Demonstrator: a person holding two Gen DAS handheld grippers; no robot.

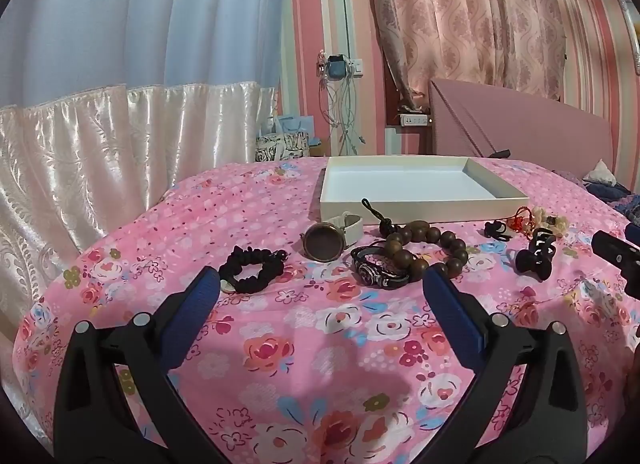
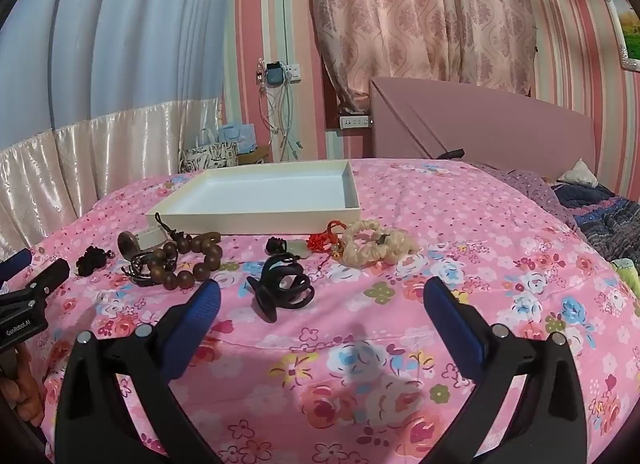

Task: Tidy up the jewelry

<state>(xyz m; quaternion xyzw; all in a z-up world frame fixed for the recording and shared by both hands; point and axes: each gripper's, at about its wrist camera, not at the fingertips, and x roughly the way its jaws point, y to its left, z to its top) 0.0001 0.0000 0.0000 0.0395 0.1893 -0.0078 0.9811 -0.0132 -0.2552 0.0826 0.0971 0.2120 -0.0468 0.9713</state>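
Observation:
A shallow white tray (image 1: 424, 211) (image 2: 256, 220) lies empty on the pink floral bedspread. In front of it lie a black scrunchie (image 1: 251, 269) (image 2: 93, 259), a white-strap watch (image 1: 328, 238) (image 2: 134, 242), a dark watch (image 1: 378, 274), a brown bead bracelet (image 1: 430, 250) (image 2: 188, 260), a black hair claw (image 1: 536, 252) (image 2: 282, 284), a red cord charm (image 2: 326, 240) and a cream scrunchie (image 2: 374, 246). My left gripper (image 1: 322, 284) is open and empty, just short of the watches. My right gripper (image 2: 322, 292) is open and empty, near the hair claw.
The bed's left edge drops off beside a satin curtain (image 1: 100, 152). A pink headboard (image 2: 500, 124) and dark blankets (image 2: 608, 216) are at the far right. The right gripper shows at the right edge of the left view (image 1: 618, 260); the left gripper shows at the left edge of the right view (image 2: 28, 292).

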